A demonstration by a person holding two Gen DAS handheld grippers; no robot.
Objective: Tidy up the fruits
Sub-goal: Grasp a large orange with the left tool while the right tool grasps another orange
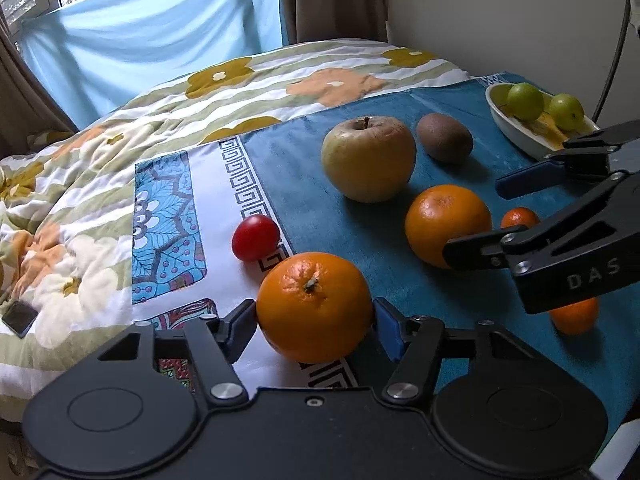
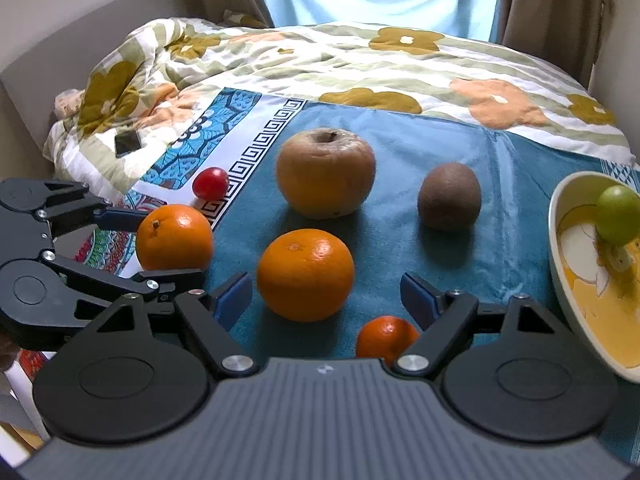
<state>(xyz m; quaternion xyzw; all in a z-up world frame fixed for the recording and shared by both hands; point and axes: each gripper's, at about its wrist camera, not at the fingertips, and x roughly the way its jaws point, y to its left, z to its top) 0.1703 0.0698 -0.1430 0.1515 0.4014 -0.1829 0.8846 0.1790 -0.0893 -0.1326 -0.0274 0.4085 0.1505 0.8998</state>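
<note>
My left gripper (image 1: 316, 326) is shut on a large orange (image 1: 314, 306), its blue pads touching both sides; the orange also shows in the right wrist view (image 2: 174, 237). My right gripper (image 2: 326, 294) is open around a second orange (image 2: 305, 274), pads apart from it; it shows in the left wrist view (image 1: 472, 220). A small mandarin (image 2: 384, 338) lies near its right finger. An apple (image 2: 325, 172), a kiwi (image 2: 449, 195) and a red tomato (image 2: 211, 183) lie on the blue cloth (image 2: 500, 240). A yellow bowl (image 2: 576, 304) at right holds a green fruit (image 2: 618, 214).
The cloth lies over a flowered quilt (image 2: 360, 64) on a bed. A dark phone (image 2: 127, 143) lies on the quilt at left. Curtains and a window stand behind. Another mandarin (image 1: 576, 314) sits under the right gripper in the left wrist view.
</note>
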